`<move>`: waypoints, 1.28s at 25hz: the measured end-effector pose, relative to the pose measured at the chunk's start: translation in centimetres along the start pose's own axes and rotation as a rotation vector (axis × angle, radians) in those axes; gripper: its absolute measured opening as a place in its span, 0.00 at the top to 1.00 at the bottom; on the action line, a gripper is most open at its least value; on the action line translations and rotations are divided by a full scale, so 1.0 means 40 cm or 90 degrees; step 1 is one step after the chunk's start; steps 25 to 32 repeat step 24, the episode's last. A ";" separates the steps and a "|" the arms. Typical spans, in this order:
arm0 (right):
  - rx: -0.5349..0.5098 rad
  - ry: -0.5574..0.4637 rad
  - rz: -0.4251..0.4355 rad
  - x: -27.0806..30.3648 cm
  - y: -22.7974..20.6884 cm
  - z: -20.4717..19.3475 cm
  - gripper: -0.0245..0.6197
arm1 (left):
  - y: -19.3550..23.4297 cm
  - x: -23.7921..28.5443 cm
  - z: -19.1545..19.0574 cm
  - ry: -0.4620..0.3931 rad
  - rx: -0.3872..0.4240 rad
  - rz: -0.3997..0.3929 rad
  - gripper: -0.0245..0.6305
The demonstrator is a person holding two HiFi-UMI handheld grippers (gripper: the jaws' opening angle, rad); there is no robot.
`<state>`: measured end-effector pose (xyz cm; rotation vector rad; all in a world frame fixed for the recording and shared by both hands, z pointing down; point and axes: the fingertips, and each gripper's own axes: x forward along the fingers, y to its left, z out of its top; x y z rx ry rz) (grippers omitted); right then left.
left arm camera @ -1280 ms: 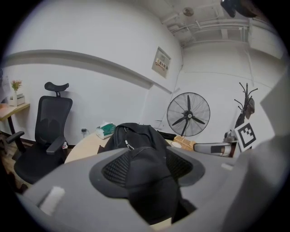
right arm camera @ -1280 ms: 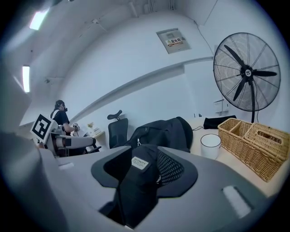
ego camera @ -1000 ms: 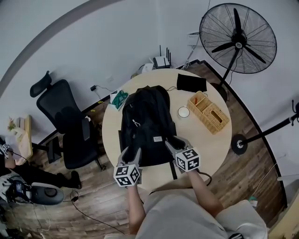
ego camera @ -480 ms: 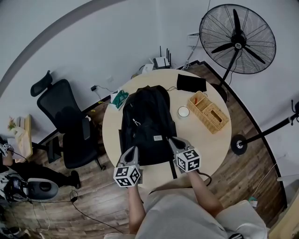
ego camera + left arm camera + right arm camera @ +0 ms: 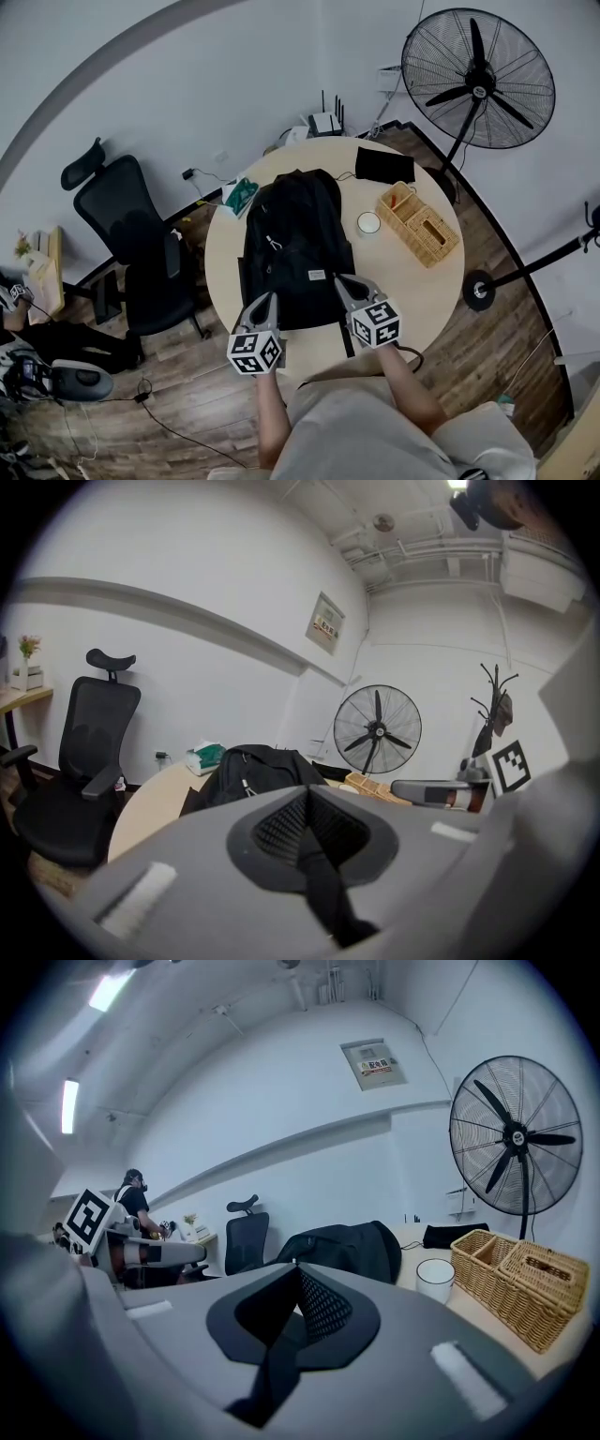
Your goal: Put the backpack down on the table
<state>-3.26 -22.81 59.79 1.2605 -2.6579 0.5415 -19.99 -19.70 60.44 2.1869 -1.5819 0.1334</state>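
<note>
A black backpack lies flat on the round wooden table, its top toward the wall. My left gripper hovers at the bag's near left corner and my right gripper at its near right corner. Both are shut, and I see nothing between their jaws. In the left gripper view the closed gripper points at the backpack ahead. The right gripper view shows its closed gripper and the bag beyond. A black strap trails off the table's near edge.
Right of the bag stand a white cup and a wicker basket. A black pouch and a green tissue pack lie at the far side. An office chair stands left, a floor fan at the back right.
Both grippers' jaws have closed from wide open. The hands have stayed at the bag's near edge, and the backpack has not moved.
</note>
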 end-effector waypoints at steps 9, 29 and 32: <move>-0.002 0.008 0.004 0.000 0.005 0.001 0.96 | -0.004 0.001 0.001 0.003 0.001 -0.003 0.88; -0.033 0.010 0.022 0.007 0.041 0.014 0.96 | -0.013 0.001 0.013 0.000 0.003 -0.013 0.88; -0.033 0.010 0.022 0.007 0.041 0.014 0.96 | -0.013 0.001 0.013 0.000 0.003 -0.013 0.88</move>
